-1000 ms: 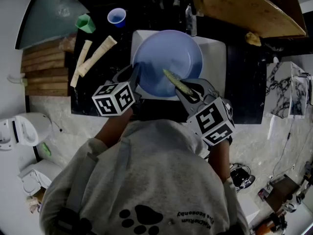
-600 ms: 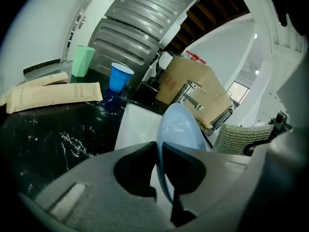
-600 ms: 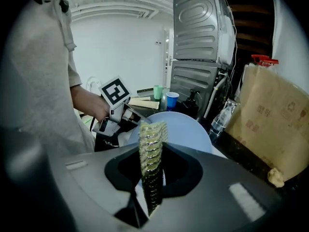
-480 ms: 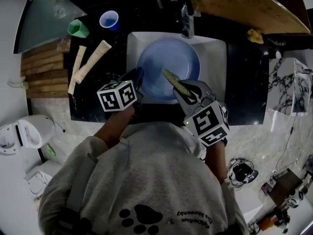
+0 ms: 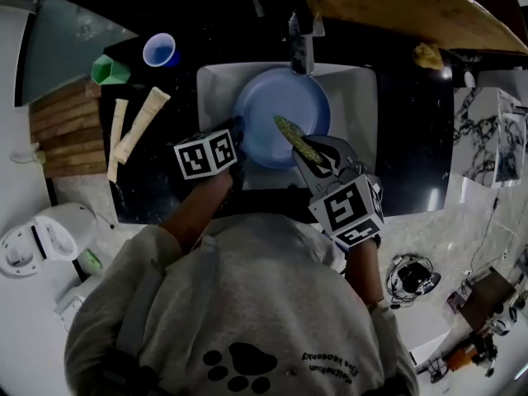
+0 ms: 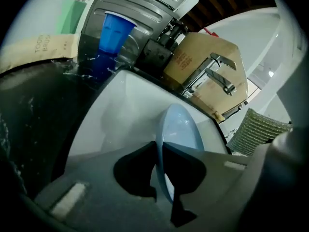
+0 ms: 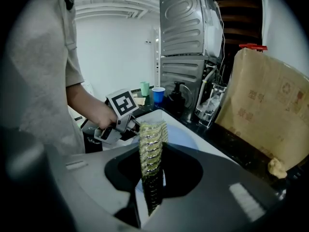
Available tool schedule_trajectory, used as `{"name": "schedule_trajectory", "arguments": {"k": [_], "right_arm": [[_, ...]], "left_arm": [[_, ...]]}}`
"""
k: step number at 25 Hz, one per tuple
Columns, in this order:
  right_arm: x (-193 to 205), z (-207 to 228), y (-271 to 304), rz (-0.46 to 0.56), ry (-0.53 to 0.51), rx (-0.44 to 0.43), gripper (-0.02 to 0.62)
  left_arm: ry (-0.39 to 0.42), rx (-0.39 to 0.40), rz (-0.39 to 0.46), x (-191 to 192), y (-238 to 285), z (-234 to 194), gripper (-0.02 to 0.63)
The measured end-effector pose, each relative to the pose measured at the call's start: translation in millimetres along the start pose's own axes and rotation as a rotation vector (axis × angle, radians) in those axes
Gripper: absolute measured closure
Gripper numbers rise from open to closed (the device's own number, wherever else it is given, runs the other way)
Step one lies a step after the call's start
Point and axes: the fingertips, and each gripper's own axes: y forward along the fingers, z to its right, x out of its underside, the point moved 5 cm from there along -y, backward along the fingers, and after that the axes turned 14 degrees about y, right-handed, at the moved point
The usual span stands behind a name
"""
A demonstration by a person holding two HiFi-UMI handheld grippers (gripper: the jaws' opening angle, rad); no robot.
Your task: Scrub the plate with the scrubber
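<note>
The plate (image 5: 276,110), clamped at its rim by the left claw (image 5: 238,133), has sunk into the sink (image 5: 356,97) at upper centre, while the right claw (image 5: 318,160), pinching the scrubber (image 5: 294,140), holds it at the plate's lower-right edge, ready to scrub.

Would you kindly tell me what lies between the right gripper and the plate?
The scrubber, clamped in the right gripper and reaching over the plate, as the head view shows.

Smooth glossy plate (image 5: 280,110), rough mesh scrubber (image 5: 294,139), glossy wht sink (image 5: 356,97), matt brn cardboard box (image 5: 412,7)
</note>
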Motion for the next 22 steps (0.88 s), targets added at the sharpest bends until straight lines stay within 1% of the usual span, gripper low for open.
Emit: {"name": "schedule_trajectory", "arguments": {"k": [5, 9, 15, 16, 18, 19, 22], "right_arm": [[8, 13, 13, -0.024, 0.02, 0.004, 0.528], [16, 18, 22, -0.042, 0.028, -0.005, 0.528], [16, 21, 24, -0.036, 0.029, -0.009, 0.528], [15, 21, 24, -0.035, 0.027, -0.007, 0.528], [16, 21, 23, -0.034, 0.024, -0.004, 0.528], [16, 21, 22, -0.033, 0.022, -0.002, 0.528], [18, 19, 17, -0.027, 0.021, 0.005, 0.528]], "left_arm": [[-0.002, -0.022, -0.034, 4, 16, -8, 0.578], [-0.017, -0.025, -0.054, 8, 26, -13, 0.575], [-0.017, -0.041, -0.064, 11, 31, -19, 0.574], [-0.018, -0.049, -0.061, 11, 32, -20, 0.563], [-0.017, -0.055, -0.061, 10, 33, -21, 0.475], [-0.012, -0.055, -0.063, 10, 33, -20, 0.442], [0.034, -0.068, -0.054, 6, 28, -17, 0.434]]}}
